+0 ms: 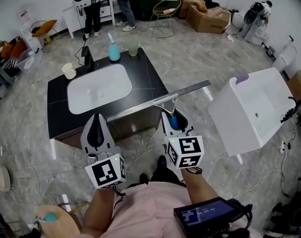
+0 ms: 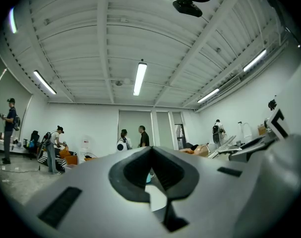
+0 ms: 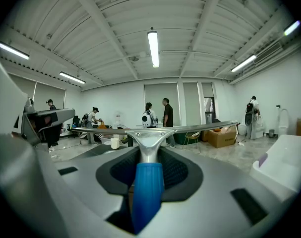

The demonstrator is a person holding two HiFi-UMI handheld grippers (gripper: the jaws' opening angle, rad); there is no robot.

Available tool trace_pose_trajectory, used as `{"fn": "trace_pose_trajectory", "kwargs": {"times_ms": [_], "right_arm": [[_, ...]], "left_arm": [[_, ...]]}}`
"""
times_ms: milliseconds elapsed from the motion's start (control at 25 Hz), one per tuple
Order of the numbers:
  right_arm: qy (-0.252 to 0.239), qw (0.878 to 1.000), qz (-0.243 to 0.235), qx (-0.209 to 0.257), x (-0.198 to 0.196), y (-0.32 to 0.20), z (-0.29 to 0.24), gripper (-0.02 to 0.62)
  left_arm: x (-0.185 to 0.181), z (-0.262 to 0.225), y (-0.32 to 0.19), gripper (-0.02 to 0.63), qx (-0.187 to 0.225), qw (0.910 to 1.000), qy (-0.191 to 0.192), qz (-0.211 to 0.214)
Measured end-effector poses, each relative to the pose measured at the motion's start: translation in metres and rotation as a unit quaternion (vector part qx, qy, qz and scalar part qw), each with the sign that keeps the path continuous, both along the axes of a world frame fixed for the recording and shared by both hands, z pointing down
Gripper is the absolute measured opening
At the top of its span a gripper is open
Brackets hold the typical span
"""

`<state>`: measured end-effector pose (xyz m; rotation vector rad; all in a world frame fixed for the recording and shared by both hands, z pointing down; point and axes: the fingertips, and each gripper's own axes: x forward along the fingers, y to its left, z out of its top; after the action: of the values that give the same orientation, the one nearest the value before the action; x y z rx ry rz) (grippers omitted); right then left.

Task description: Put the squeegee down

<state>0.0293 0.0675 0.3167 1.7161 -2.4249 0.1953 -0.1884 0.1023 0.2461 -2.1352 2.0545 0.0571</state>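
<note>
The squeegee (image 1: 160, 103) has a blue handle and a long metal blade. In the head view the blade reaches left and right over the front edge of the black counter (image 1: 155, 81). My right gripper (image 1: 173, 121) is shut on the blue handle. In the right gripper view the squeegee (image 3: 149, 133) stands level in front of me, its handle clamped between the dark pads (image 3: 177, 170) of my right gripper (image 3: 149, 175). My left gripper (image 1: 96, 127) hangs beside it, to the left, in front of the counter. The left gripper (image 2: 151, 155) holds nothing, and its tips meet.
The counter holds a white sink basin (image 1: 98, 86), a blue bottle (image 1: 113, 51), a glass (image 1: 133, 49) and a white cup (image 1: 69, 71). A white tub (image 1: 252, 108) stands at the right. People (image 1: 123, 4), a wire chair (image 1: 165, 9) and cardboard boxes (image 1: 207, 16) are at the far end.
</note>
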Motion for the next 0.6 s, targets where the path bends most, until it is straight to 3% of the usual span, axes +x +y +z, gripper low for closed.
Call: {"fn": "trace_pose_trajectory", "kwargs": {"times_ms": [320, 600], "right_arm": [[-0.01, 1.0, 0.001, 0.001, 0.009, -0.046, 0.006, 0.118], [-0.015, 0.999, -0.011, -0.027, 0.015, -0.116, 0.029, 0.118]], "left_arm": [[0.008, 0.016, -0.042, 0.009, -0.009, 1.0, 0.0, 0.004], [0.025, 0.032, -0.108, 0.009, -0.024, 0.9996, -0.016, -0.001]]}}
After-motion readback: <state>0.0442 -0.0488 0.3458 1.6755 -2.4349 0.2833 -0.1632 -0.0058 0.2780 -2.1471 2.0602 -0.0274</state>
